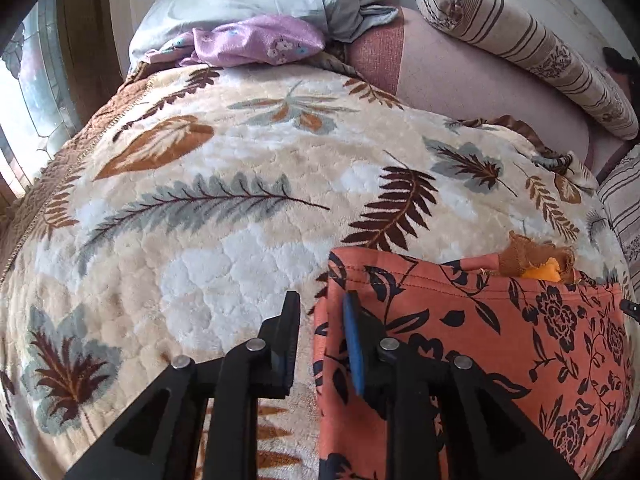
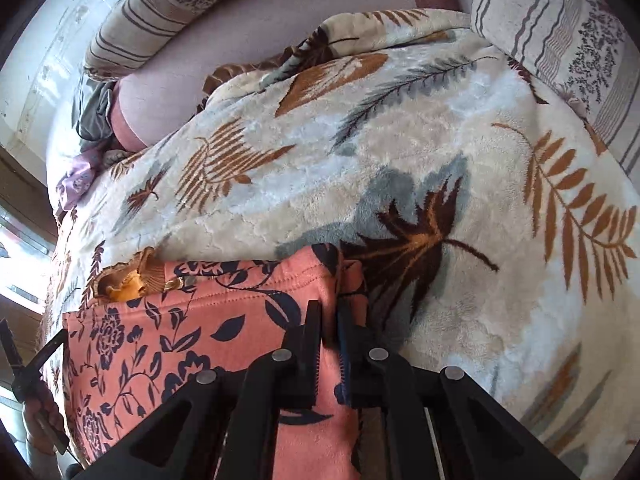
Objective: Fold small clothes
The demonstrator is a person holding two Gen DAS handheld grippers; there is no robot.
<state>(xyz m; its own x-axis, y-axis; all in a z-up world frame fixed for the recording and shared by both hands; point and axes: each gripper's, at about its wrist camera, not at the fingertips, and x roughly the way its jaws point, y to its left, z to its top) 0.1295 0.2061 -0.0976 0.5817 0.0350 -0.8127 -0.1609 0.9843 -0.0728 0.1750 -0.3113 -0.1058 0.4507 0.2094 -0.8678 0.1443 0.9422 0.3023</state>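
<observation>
Left gripper [image 1: 320, 336] has its jaws parted and gripping nothing, straddling the left side edge of the coral floral garment [image 1: 480, 340]. Right gripper [image 2: 326, 344] is clenched on the opposite edge [image 2: 340, 280]. The garment lies flat on the leaf-print blanket [image 1: 208, 216], long axis running gripper to gripper, far hem ahead of both; both grippers pitch steeply down at the near side.
</observation>
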